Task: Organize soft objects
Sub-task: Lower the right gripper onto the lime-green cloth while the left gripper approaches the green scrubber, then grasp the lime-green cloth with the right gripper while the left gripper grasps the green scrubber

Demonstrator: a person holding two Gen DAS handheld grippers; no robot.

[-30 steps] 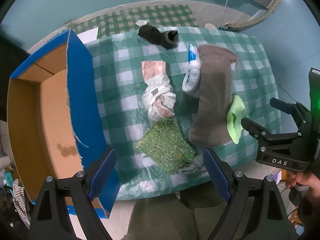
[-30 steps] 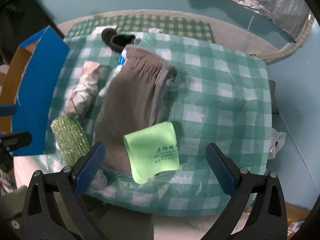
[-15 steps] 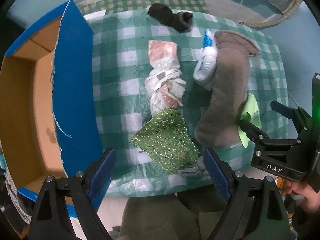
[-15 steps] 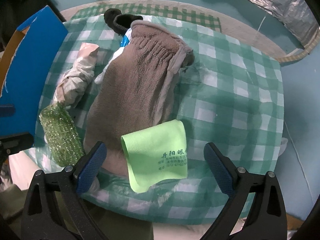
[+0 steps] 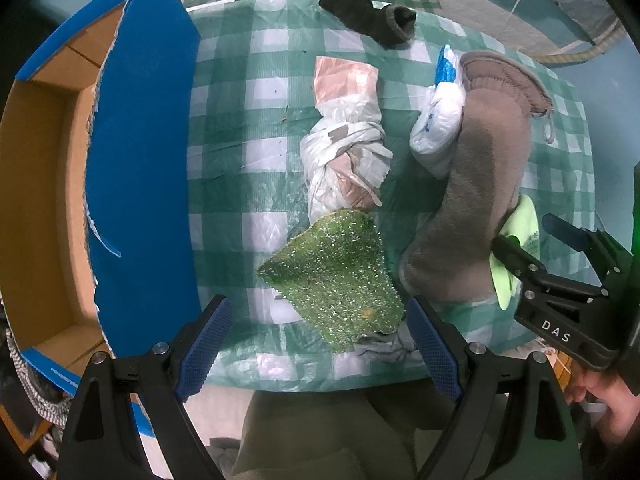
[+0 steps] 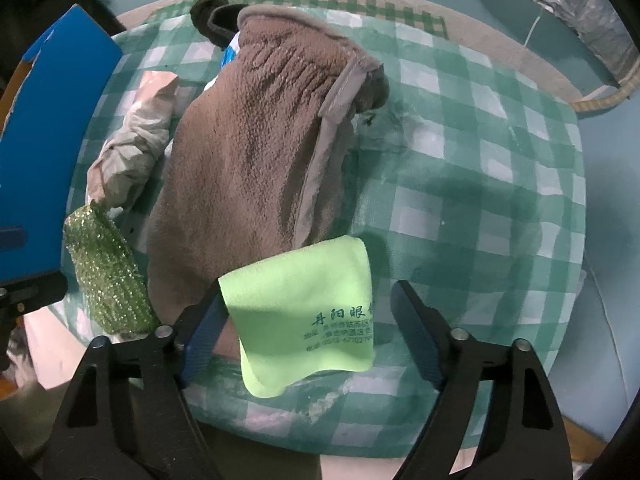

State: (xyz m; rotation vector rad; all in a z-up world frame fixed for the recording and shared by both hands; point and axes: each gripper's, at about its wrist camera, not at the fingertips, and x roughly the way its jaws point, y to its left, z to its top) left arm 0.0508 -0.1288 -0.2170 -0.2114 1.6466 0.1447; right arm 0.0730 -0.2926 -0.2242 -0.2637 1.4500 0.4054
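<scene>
My left gripper [image 5: 320, 336] hangs open above a sparkly green scrub cloth [image 5: 336, 276] near the table's front edge, not touching it. My right gripper [image 6: 310, 320] points down over a folded lime-green cloth [image 6: 304, 312]. Its jaws are closing with the cloth between them, and the pads are not pressing on it. The lime cloth partly lies on a long brown fleece towel [image 6: 256, 152]. In the left wrist view the right gripper [image 5: 532, 248] straddles the lime cloth [image 5: 524, 224] beside the brown towel [image 5: 480, 184].
A knotted white and pink plastic bag [image 5: 344, 156], a white and blue bag [image 5: 440, 128] and a dark sock [image 5: 368, 20] lie on the green checked tablecloth [image 6: 480, 200]. An open cardboard box with blue flaps [image 5: 136, 160] stands at the left. A hand [image 5: 600, 388] holds the right gripper.
Both grippers have come down closer to the table. The right jaws have narrowed around the lime cloth. The left jaws stay wide over the sparkly cloth.
</scene>
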